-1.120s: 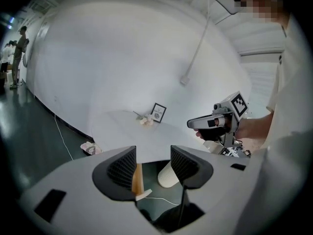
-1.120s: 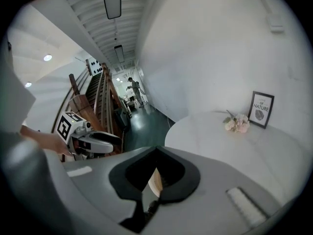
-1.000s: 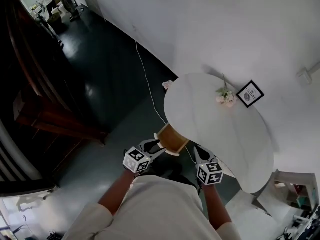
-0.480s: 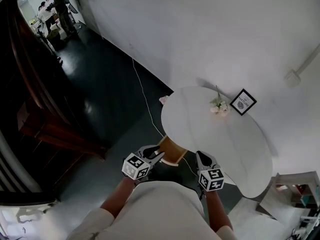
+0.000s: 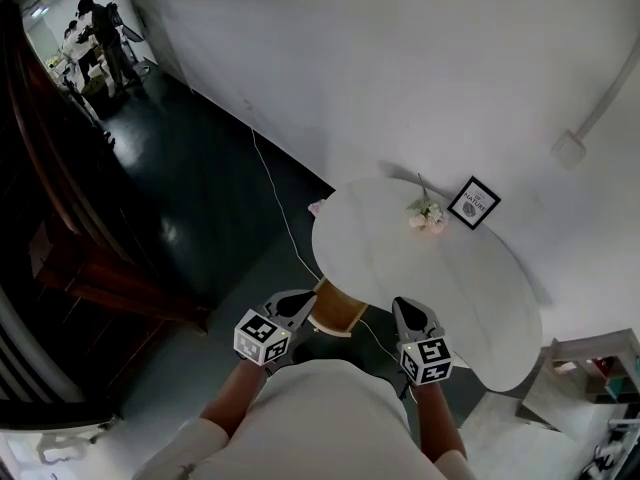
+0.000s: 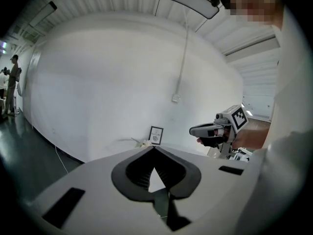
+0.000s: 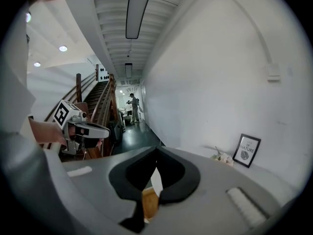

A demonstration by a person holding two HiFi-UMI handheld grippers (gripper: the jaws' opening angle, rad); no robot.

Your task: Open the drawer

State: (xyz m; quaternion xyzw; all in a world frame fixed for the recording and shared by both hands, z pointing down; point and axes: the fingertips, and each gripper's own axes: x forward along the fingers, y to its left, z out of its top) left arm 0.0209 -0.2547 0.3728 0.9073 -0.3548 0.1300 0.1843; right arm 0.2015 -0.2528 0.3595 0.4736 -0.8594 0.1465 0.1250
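Note:
A white oval table stands against the wall, with a light wooden body under its near-left edge; I cannot make out a drawer front. My left gripper hangs just left of that wood, jaws shut on nothing after closing. My right gripper is over the table's near edge, also shut and empty. In the left gripper view the left gripper has its tips together above the table top, and the right gripper shows beside it. In the right gripper view the right gripper is closed, with wood showing below.
A small flower sprig and a framed print sit at the table's far side. A white cable runs down the wall to the dark floor. A dark wooden staircase fills the left. People stand far down the hall.
The left gripper's jaws, spread a second ago, are now closed. Both grippers have come up and sit a little nearer the body; the table has shifted slightly left in view.

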